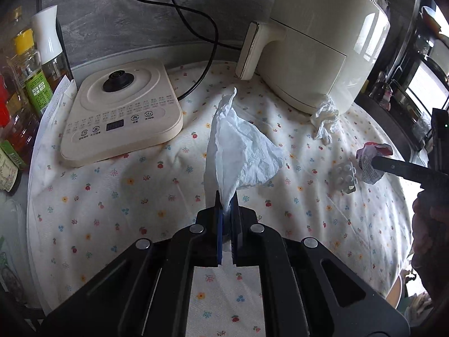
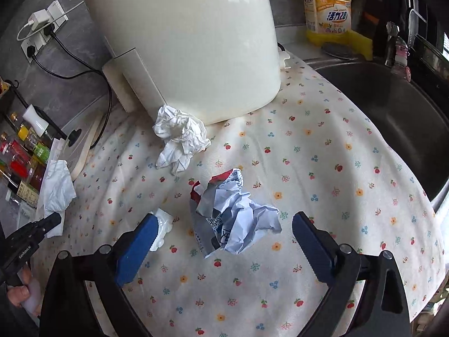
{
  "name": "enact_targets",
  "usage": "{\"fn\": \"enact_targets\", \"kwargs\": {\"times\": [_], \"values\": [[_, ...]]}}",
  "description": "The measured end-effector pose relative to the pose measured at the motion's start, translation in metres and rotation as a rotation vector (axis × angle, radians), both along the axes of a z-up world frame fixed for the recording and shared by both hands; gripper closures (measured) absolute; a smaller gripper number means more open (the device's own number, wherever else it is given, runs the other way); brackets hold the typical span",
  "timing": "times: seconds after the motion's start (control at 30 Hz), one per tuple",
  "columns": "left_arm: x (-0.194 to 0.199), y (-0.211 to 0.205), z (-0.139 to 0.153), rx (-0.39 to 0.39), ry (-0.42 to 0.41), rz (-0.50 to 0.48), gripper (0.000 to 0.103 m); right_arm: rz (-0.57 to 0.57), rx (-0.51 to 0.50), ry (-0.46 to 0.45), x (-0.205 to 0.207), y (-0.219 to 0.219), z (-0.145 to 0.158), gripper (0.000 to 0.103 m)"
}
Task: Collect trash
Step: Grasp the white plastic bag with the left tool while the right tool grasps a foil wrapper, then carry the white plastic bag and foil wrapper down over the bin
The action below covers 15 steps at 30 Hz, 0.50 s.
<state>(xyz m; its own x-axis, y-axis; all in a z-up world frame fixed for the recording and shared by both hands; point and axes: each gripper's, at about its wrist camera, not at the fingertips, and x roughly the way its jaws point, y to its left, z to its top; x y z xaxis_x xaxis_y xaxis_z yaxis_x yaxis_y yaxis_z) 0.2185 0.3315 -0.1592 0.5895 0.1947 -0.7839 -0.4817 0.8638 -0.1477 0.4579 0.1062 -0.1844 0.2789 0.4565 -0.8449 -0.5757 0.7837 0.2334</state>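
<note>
- Left tongs [image 1: 226, 205] sit nearest the lens, pressed together on a white tissue [image 1: 238, 151]; the sheet hangs clear of the flowered cloth [image 1: 140, 196] covering the bench.
- Right tongs [image 2: 221, 236] are spread wide, one blue pad either side of a crumpled wrapper [image 2: 233, 219] with red and grey print. Pads not touching it, wrapper lies flat on the cloth.
- My read on the step: one piece bagged on the left, second pick lined up on the right.
- Next move, as I judge it: drop the right tongs a touch lower so the pads straddle the bulk of the wrapper, then close. It's springy paper, so it may squirt out if pinched near an edge.
- A clear blister pack [image 1: 343, 177] lies just beside the wrapper, partly behind the right tongs' left pad. Risk of catching it or shoving it along.
- More trash left: crumpled white paper [image 2: 179, 137] against the foot of the cream air fryer [image 2: 190, 42].
- Fryer body crowds that one from behind; approach from the front.
- Also around: kettle base [image 1: 120, 115] with its black cord [image 1: 196, 28], oil and sauce bottles [image 1: 31, 75] far left, yellow detergent jug [image 2: 328, 8], steel sink [image 2: 393, 112] at the right.
- No bin in view, so I can't tell where the drop-off is.
</note>
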Motion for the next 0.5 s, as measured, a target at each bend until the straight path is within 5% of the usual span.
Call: {"fn": "enact_targets", "kwargs": {"times": [0.03,0.07,0.5], "values": [[-0.003,0.0,0.0,0.0,0.001,0.007,0.098,0.012,-0.001,0.038,0.003,0.001,-0.006,0.051],[-0.006,0.0,0.001,0.0,0.0,0.012,0.098,0.012,0.025,0.068,0.005,-0.001,-0.008,0.063],[0.011,-0.059,0.012,0.007,-0.03,-0.072,0.098,-0.034,0.096,-0.011,-0.032,-0.083,0.036,0.072]]}}
